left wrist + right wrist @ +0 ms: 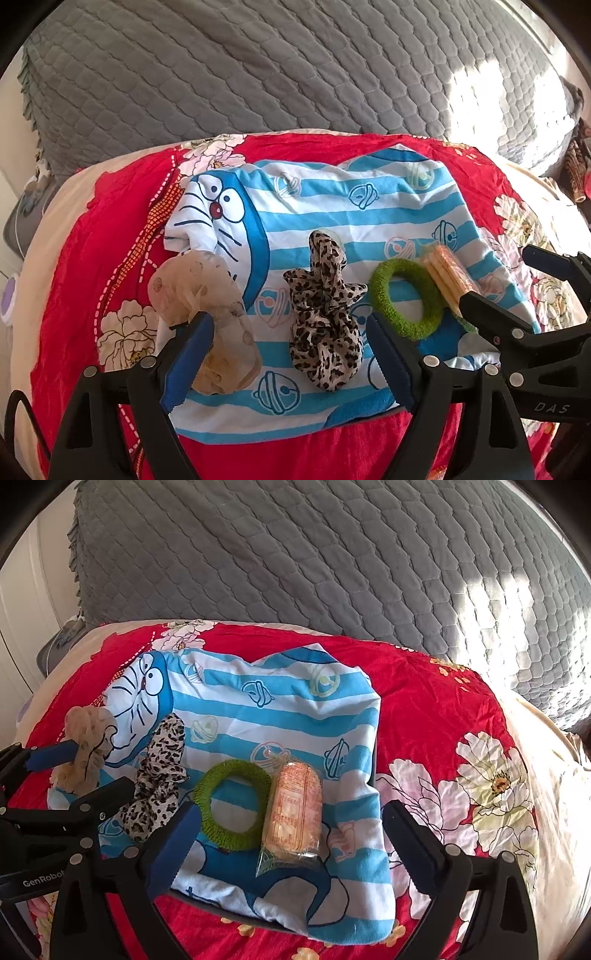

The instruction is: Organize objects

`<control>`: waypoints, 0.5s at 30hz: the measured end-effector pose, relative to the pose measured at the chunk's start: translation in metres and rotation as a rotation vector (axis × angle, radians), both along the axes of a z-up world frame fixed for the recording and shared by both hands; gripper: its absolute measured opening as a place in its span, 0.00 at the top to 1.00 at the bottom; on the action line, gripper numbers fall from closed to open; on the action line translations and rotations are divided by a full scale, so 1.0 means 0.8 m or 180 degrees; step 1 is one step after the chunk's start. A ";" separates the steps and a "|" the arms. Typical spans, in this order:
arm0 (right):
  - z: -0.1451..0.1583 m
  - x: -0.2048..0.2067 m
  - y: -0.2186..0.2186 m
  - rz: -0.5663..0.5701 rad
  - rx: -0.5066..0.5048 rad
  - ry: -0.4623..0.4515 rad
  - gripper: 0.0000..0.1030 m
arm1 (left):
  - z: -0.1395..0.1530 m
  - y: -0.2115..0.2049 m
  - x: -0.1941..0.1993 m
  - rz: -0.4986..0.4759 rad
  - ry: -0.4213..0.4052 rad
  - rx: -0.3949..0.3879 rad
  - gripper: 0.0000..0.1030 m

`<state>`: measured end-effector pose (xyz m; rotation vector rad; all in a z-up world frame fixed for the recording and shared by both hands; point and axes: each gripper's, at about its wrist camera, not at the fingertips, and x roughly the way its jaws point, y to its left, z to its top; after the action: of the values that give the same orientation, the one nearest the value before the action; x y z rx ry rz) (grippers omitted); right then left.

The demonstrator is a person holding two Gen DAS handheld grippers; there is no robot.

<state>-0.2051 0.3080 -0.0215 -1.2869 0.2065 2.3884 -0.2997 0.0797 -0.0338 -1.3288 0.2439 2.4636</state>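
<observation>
Lying in a row: beige scrunchie (pixel 207 317), leopard scrunchie (pixel 325 314), green ring (pixel 232 808), packet (pixel 293 812); both grippers gape.

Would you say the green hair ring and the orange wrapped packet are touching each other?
Touching. In the right wrist view the green hair ring lies with its right edge against the left side of the orange packet, with no striped cloth showing between them.

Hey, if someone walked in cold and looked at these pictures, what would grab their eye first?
Probably the blue-and-white striped cartoon cloth spread over the red floral bedspread, in front of a grey quilted cover. On it lies a row: beige scrunchie at the left, then leopard-print scrunchie, fuzzy green hair tie and an orange wrapped packet at the right.
</observation>
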 end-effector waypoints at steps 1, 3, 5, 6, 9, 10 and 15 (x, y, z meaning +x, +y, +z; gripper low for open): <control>0.002 0.001 -0.002 0.0006 0.0005 0.0004 0.02 | 0.002 -0.002 0.001 0.0004 0.0003 0.0011 0.17; 0.004 0.003 -0.005 0.0024 0.0013 -0.0005 0.02 | 0.004 -0.006 0.004 0.0009 0.0008 0.0040 0.16; 0.007 0.005 -0.009 0.0039 -0.0001 0.0003 0.02 | 0.007 -0.011 0.007 0.0037 0.0041 0.0064 0.09; 0.009 0.006 -0.010 0.0040 -0.0010 0.0009 0.02 | 0.009 -0.014 0.010 0.0045 0.0057 0.0078 0.08; 0.016 0.012 -0.018 0.0039 0.0009 0.0043 0.02 | 0.015 -0.022 0.016 0.0054 0.0066 0.0128 0.08; 0.019 0.014 -0.021 0.0054 0.0023 0.0050 0.02 | 0.017 -0.025 0.019 0.0047 0.0068 0.0144 0.08; 0.030 0.021 -0.038 0.0117 0.0138 0.0038 0.02 | 0.028 -0.031 0.029 0.0037 0.0112 0.0147 0.08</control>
<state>-0.1879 0.2774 0.0023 -1.2676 0.1351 2.4185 -0.2768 0.0547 -0.0117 -1.2723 0.1871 2.4886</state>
